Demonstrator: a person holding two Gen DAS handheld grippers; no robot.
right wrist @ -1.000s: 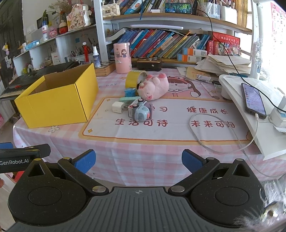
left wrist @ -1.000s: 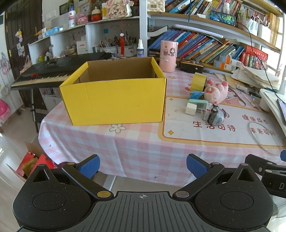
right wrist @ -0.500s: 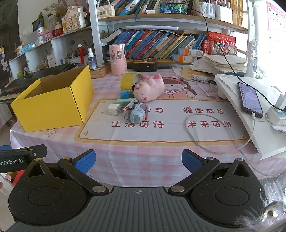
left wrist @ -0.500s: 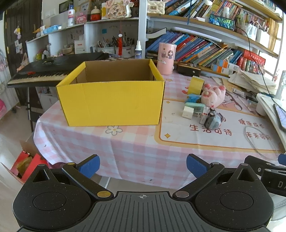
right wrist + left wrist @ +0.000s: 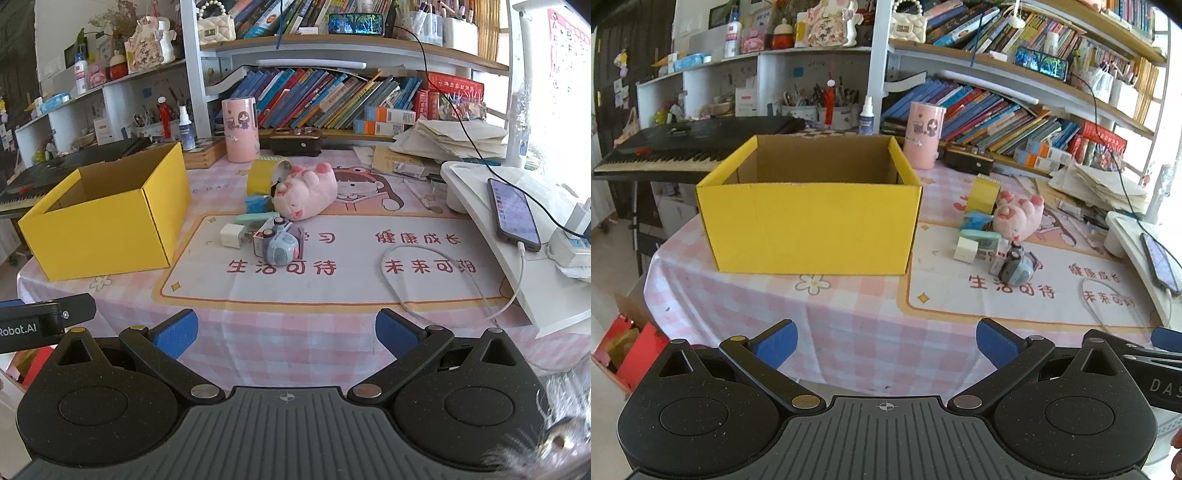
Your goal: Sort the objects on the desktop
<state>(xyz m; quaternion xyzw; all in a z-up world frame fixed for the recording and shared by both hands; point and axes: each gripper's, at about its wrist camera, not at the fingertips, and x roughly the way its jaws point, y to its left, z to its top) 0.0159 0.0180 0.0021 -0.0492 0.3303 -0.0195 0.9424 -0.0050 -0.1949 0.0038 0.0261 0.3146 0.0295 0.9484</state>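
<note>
So both my tongs are wide open with nothing in them right now, left tongs (image 5: 884,341) hanging off the near edge of the desk (image 5: 849,325) facing the yellow cardboard box (image 5: 812,229), right tongs (image 5: 286,332) off the same edge facing the clutter. The box sits open-topped on the left side of the checked cloth and I can't see its floor, so no idea what's in it. Everything I'd guess needs sorting is bunched up just right of it: a pink plush pig (image 5: 306,192) leaning on a roll of yellow tape (image 5: 264,173), a small blue thing (image 5: 256,203) beside them, a mint-green flat case (image 5: 256,218), a white charger cube (image 5: 232,236) and a little grey-blue toy car (image 5: 282,247) pressed against a small carton (image 5: 263,239). That tight pile is what worries me. The car and carton are touching, so if I go in for one I'll probably shove the other, and the tape is standing on edge, so pulling the pig away could send it rolling. There's also a white cable (image 5: 424,280) looping across the mat on the right, running up to a phone (image 5: 511,210). Snag that with the right tongs and the phone might get dragged.
</note>
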